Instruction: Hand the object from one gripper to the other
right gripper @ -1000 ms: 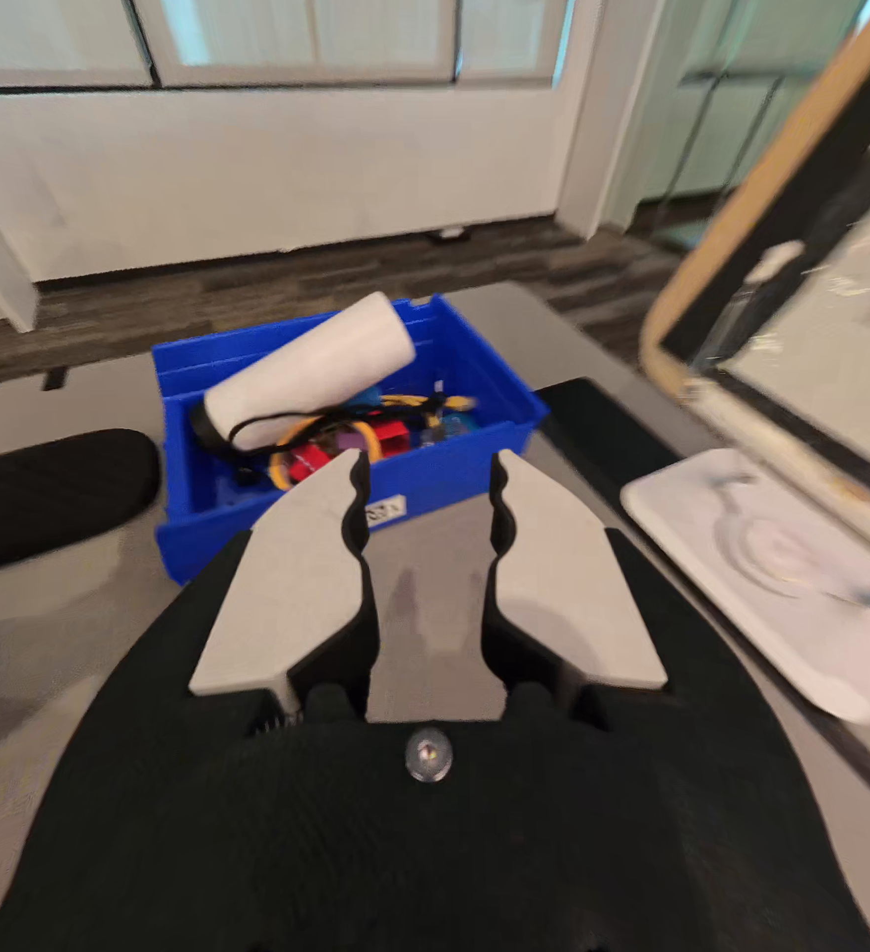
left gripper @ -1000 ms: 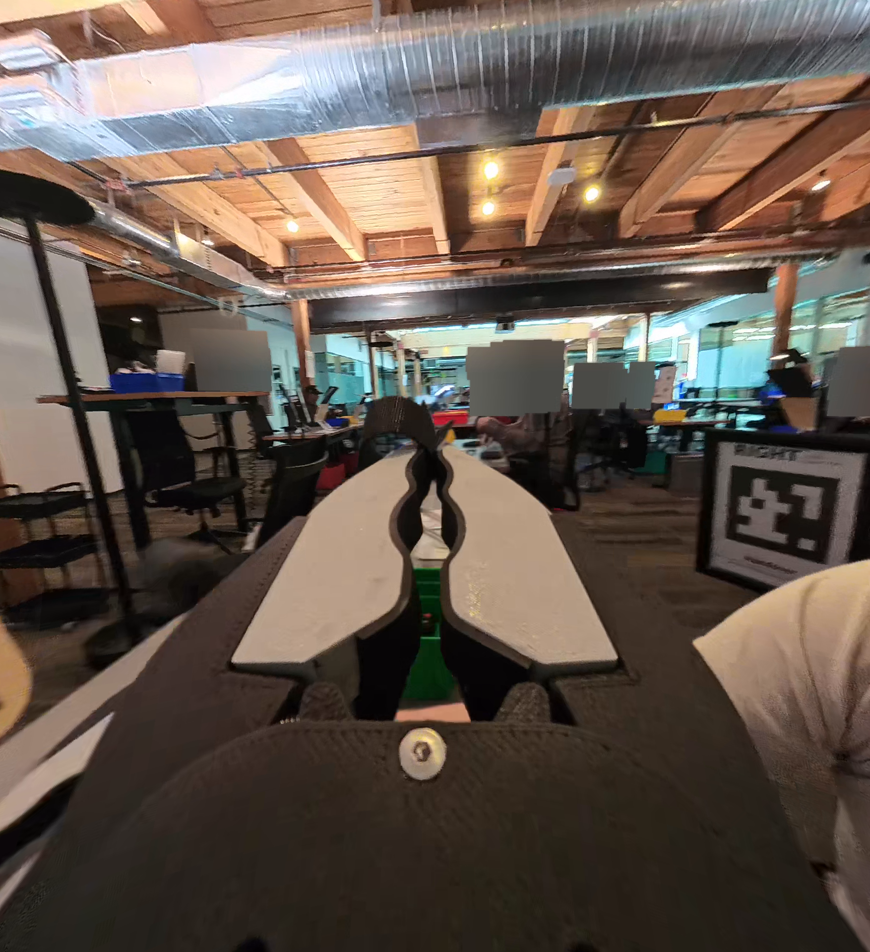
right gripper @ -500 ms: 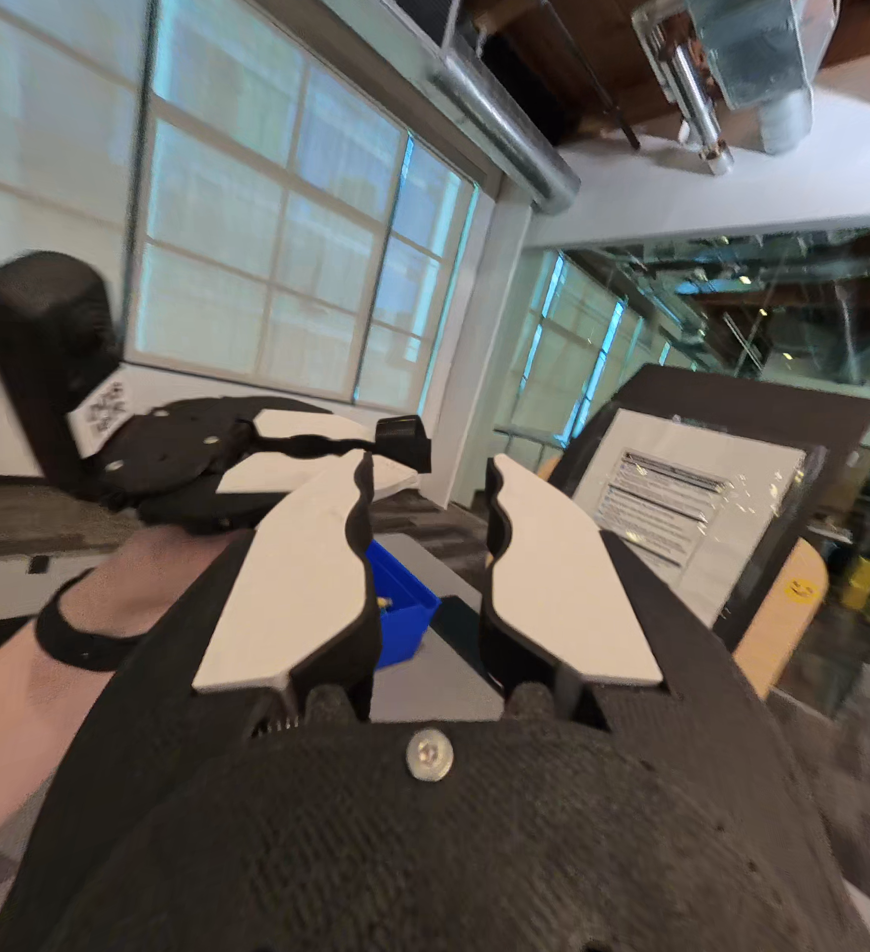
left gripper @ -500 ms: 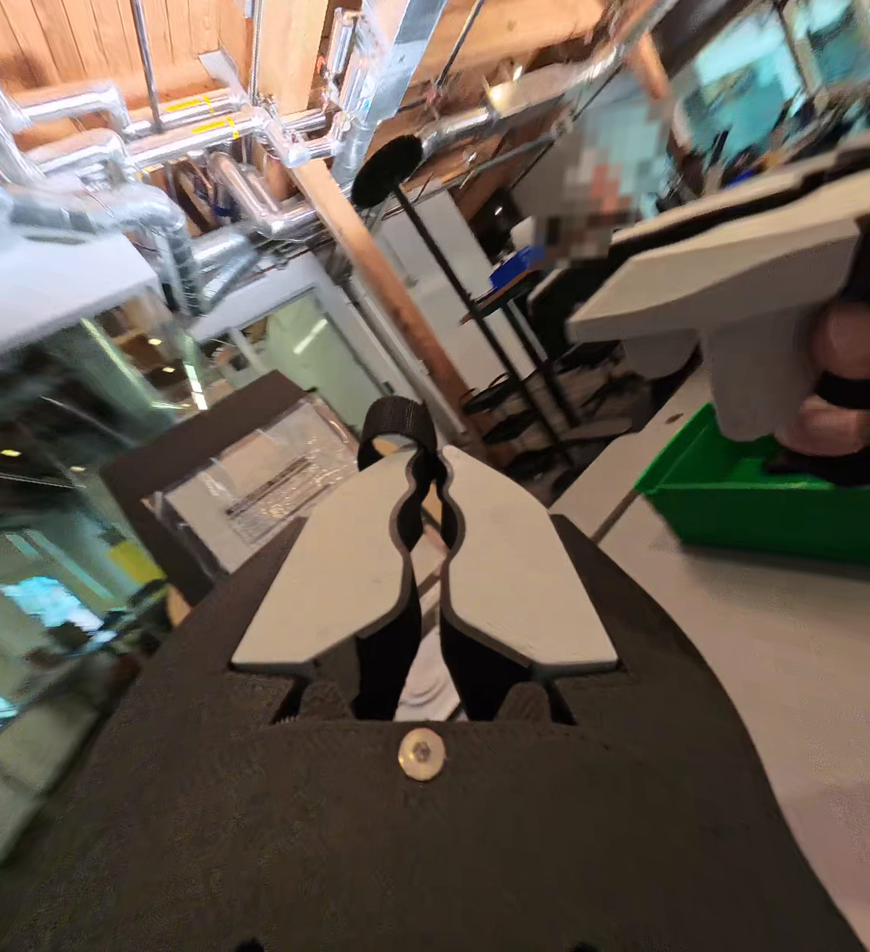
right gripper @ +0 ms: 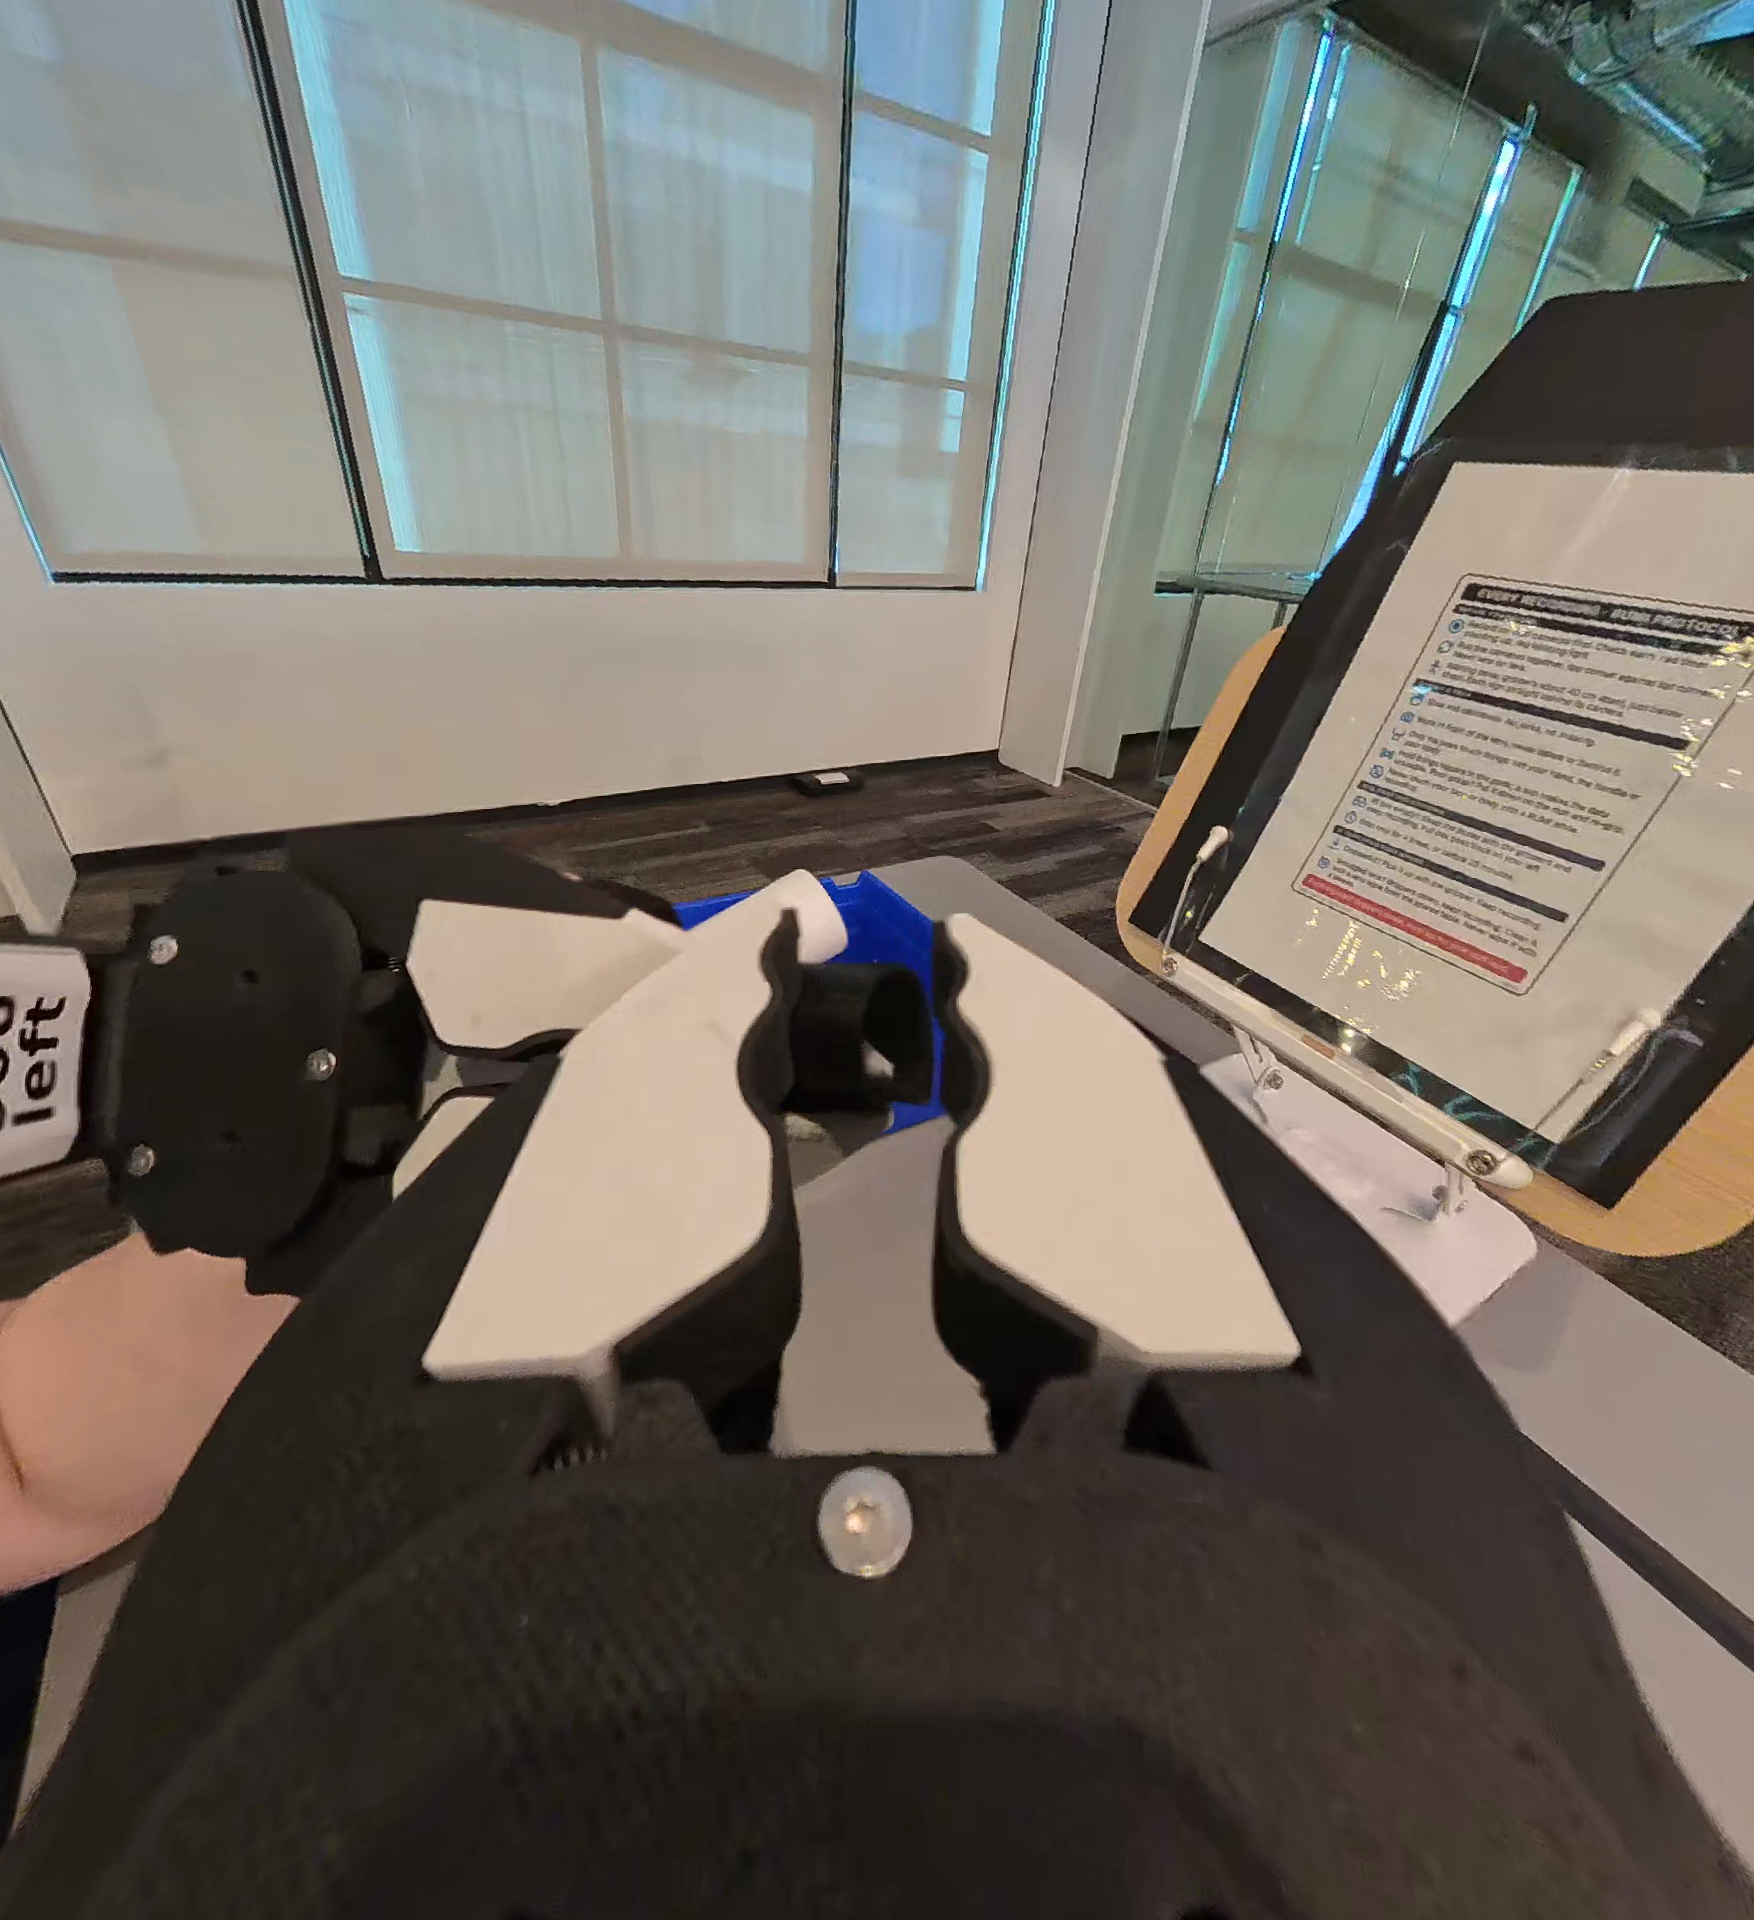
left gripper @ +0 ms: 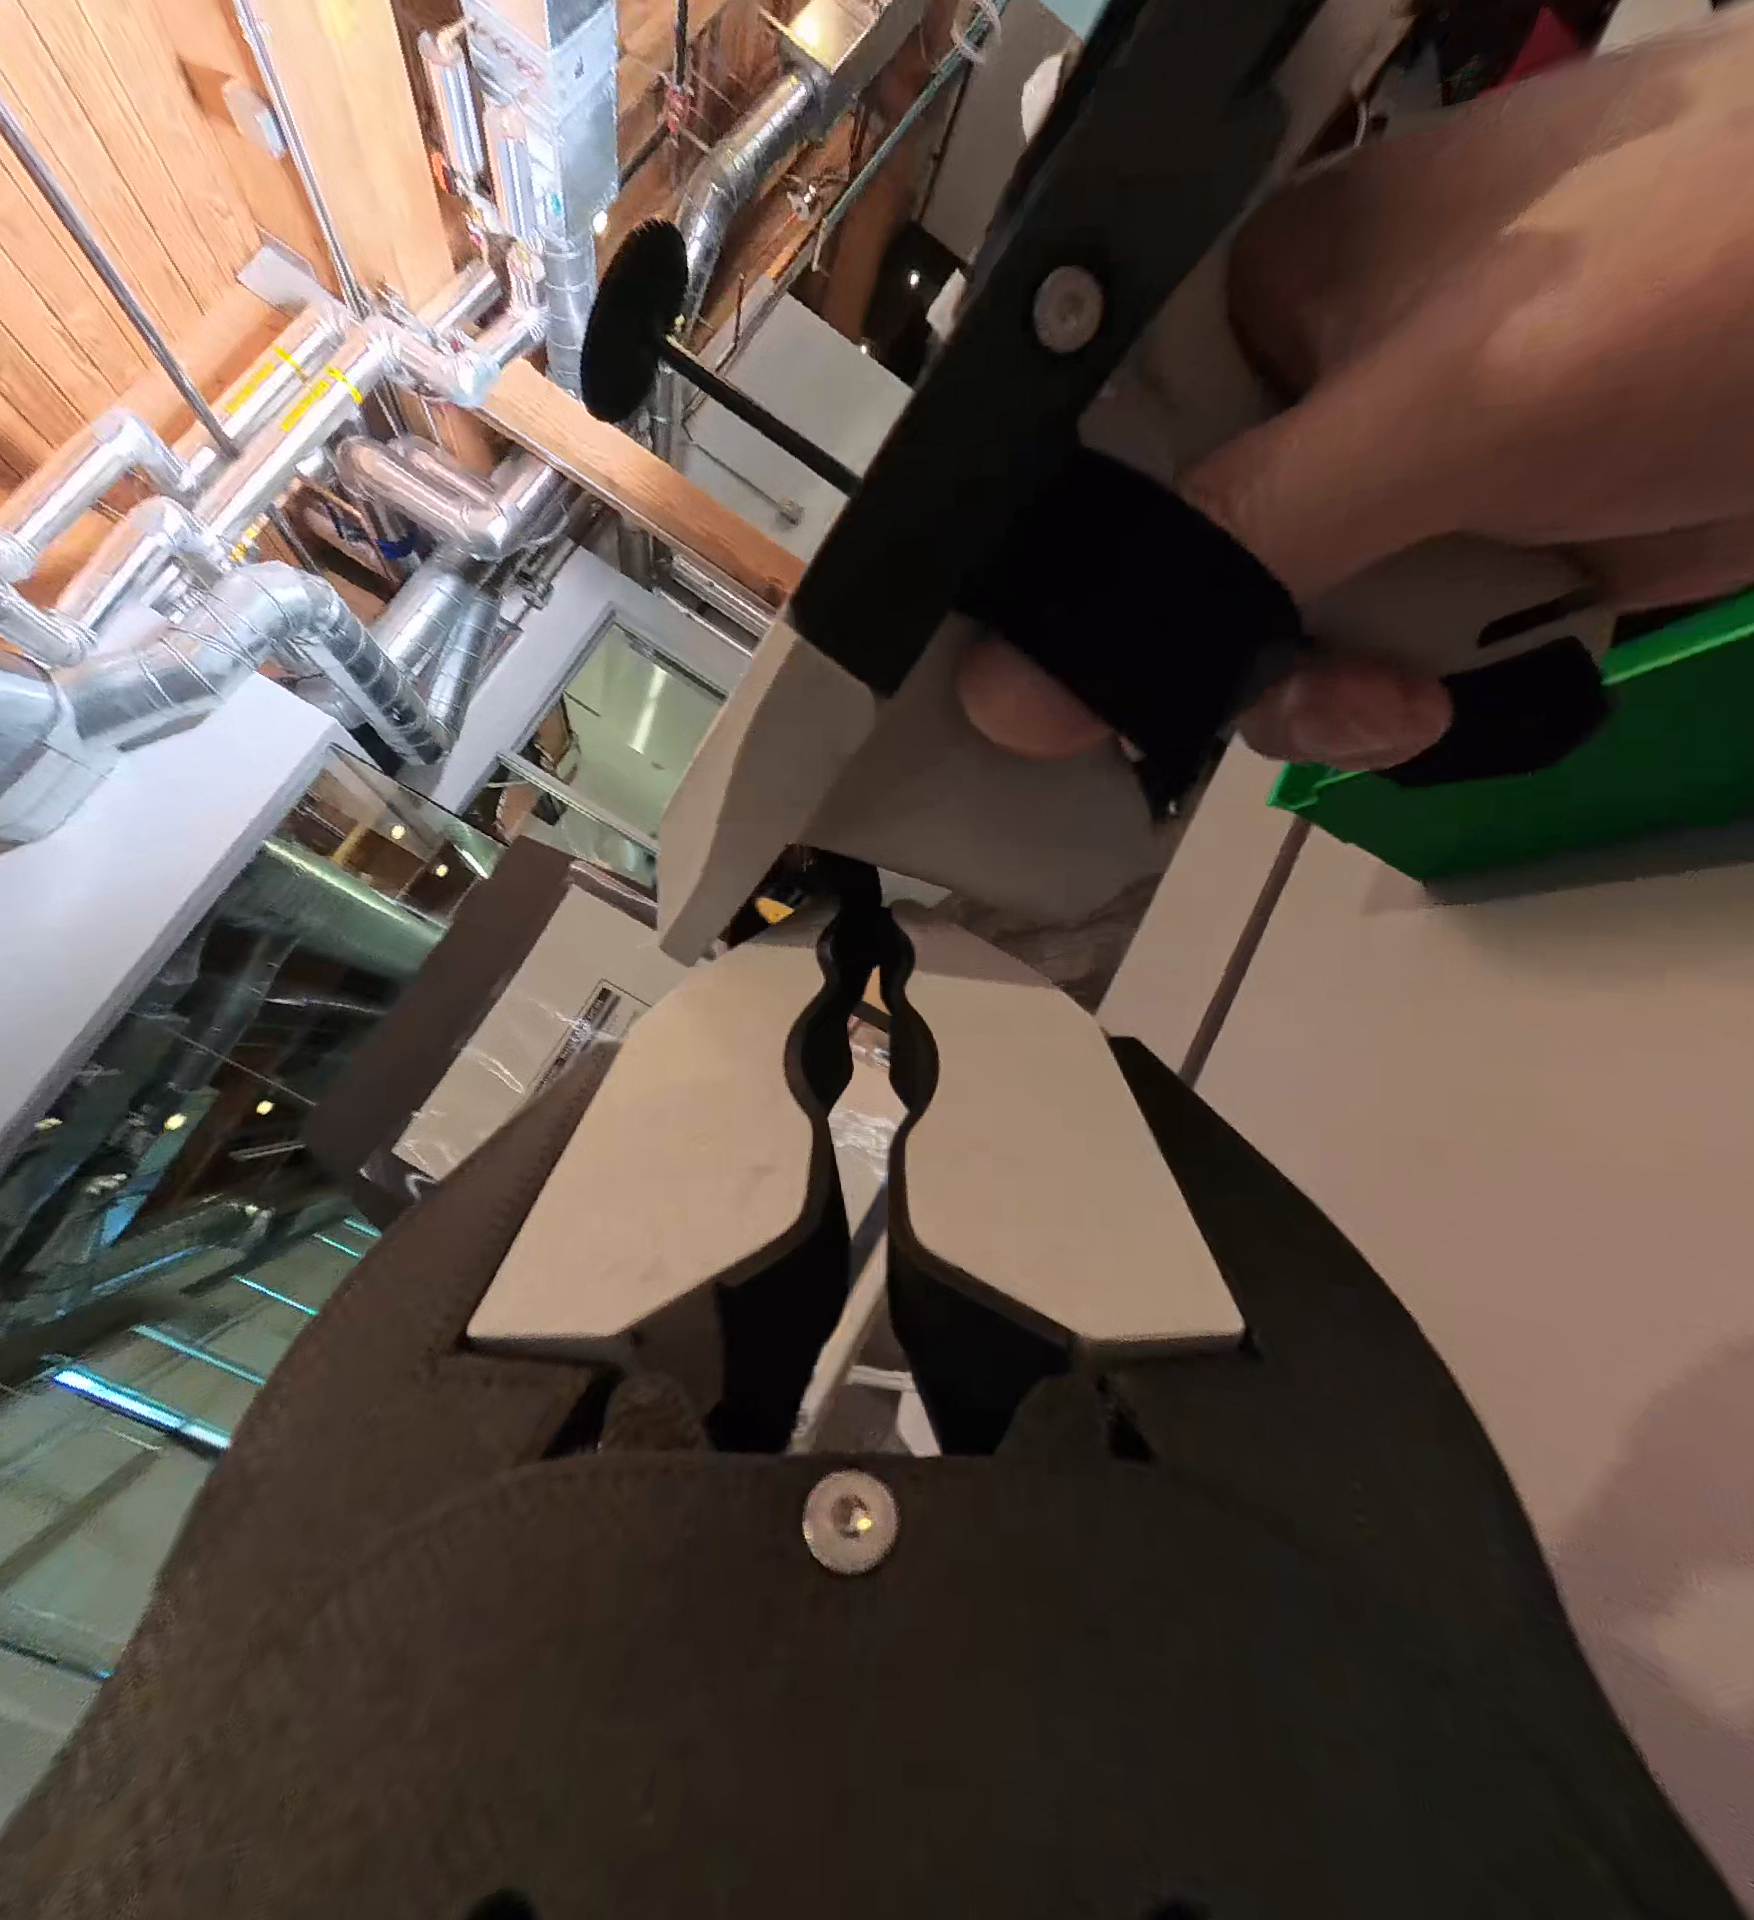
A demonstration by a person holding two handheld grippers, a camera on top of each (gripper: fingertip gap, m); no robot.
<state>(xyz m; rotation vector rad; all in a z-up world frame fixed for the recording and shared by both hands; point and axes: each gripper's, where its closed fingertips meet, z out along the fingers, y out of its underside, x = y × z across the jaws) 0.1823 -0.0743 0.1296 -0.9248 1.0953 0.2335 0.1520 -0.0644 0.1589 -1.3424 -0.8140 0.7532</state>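
A black strap loop (right gripper: pixel 857 1039) hangs in the air above the grey table (left gripper: pixel 1475 1143). My left gripper (left gripper: pixel 860 940) is shut on it. In the left wrist view only a sliver of the loop (left gripper: pixel 857 888) shows past the fingertips. In the right wrist view the left gripper's white fingers (right gripper: pixel 520 966) reach in from the left. My right gripper (right gripper: pixel 857 935) is open, with one jaw on each side of the loop and little gap. In the left wrist view one of its fingers (left gripper: pixel 852 790) crosses just above my left fingertips.
A blue bin (right gripper: pixel 899 935) with a white roll (right gripper: pixel 816 920) stands behind the loop. A green bin (left gripper: pixel 1631 758) is at the table's right. A tilted board with a laminated sheet (right gripper: pixel 1475 810) stands to the right. A hand (left gripper: pixel 1527 312) grips the right gripper. Left and right tips are no more than a few centimetres apart.
The two grippers have come together. The right gripper's jaws now straddle the loop and have narrowed. The left gripper stays shut on the loop.
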